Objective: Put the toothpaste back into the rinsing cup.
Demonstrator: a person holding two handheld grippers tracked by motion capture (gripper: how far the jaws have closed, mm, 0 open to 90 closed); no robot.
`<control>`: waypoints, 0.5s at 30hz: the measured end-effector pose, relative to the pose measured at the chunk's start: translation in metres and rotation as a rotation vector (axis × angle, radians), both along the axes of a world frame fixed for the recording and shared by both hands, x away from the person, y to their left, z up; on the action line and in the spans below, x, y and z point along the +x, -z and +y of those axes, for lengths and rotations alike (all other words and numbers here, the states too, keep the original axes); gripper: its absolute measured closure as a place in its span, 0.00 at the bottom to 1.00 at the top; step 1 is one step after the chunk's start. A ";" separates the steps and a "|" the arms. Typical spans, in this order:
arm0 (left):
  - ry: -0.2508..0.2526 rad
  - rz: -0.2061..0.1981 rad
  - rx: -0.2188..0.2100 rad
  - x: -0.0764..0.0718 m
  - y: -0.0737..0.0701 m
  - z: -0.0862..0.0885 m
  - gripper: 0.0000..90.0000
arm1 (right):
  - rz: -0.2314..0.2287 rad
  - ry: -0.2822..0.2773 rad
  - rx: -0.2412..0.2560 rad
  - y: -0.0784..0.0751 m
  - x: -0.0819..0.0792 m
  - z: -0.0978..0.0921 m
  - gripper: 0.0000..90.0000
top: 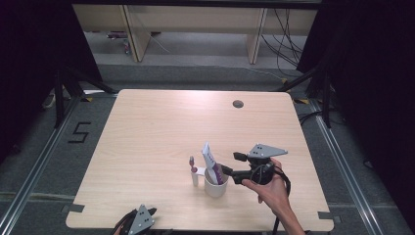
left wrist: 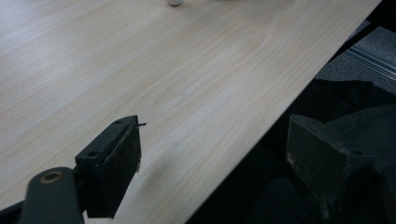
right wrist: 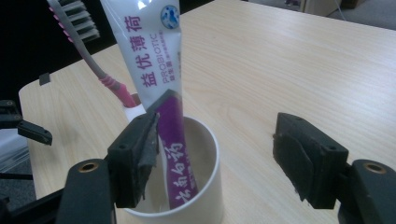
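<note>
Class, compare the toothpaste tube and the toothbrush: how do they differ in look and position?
The toothpaste tube is broad, flat, white and purple; the toothbrush is thin, grey and pink. The tube stands inside the white cup; the toothbrush stands behind it, its foot hidden. Both lean slightly.

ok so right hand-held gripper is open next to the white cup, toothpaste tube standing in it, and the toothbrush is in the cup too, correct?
Not quite. The toothbrush is not in the white cup; the high view shows it standing in its own small white holder just beside the cup. The rest holds: the right hand-held gripper is open next to the cup, and the toothpaste tube stands in it.
</note>
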State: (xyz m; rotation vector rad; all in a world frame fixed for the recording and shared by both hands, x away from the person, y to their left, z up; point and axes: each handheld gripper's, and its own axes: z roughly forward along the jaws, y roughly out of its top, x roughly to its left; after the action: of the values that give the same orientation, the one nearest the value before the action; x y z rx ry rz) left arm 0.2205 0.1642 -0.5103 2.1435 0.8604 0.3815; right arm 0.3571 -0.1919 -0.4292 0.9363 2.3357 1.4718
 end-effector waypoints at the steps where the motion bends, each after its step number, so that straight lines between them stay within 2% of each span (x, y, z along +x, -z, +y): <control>1: -0.005 0.002 -0.016 0.000 0.000 -0.001 0.20 | 0.000 0.000 0.000 0.000 0.000 0.000 0.35; 2: -0.009 -0.001 -0.029 -0.001 0.000 -0.001 0.20 | 0.037 0.014 0.019 0.001 -0.002 -0.001 0.34; 3: -0.009 -0.001 -0.029 -0.001 0.000 -0.001 0.20 | 0.037 0.014 0.019 0.001 -0.002 -0.001 0.34; 4: 0.000 -0.007 -0.010 0.000 0.000 0.000 0.20 | 0.043 0.029 0.012 0.002 -0.004 -0.005 0.34; 6: 0.000 -0.005 0.000 0.000 -0.001 0.001 0.20 | 0.028 0.011 0.012 0.003 -0.002 -0.006 0.34; 8: -0.004 -0.004 -0.002 0.000 -0.001 0.000 0.20 | 0.015 0.025 0.007 0.004 -0.003 -0.009 0.32; 10: -0.004 -0.004 -0.002 0.000 -0.001 0.000 0.20 | 0.041 0.045 0.011 0.004 -0.005 -0.012 0.30; 11: -0.005 -0.004 -0.002 0.000 -0.001 0.000 0.20 | 0.025 0.040 0.006 0.005 -0.005 -0.017 0.30; 12: -0.014 0.006 -0.022 0.000 -0.001 -0.001 0.20 | 0.060 0.056 0.011 0.004 -0.008 -0.018 0.29; 13: -0.014 0.006 -0.022 0.000 -0.001 -0.001 0.20 | 0.030 0.048 0.005 0.006 -0.006 -0.020 0.28; 15: -0.013 -0.001 -0.030 0.000 0.000 -0.002 0.20 | 0.035 0.057 0.003 0.007 -0.007 -0.024 0.28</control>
State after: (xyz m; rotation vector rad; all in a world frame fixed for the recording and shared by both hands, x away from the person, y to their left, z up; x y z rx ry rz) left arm 0.2204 0.1623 -0.5099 2.1111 0.8739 0.3740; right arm 0.3502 -0.2163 -0.4366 1.0289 2.3115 1.4493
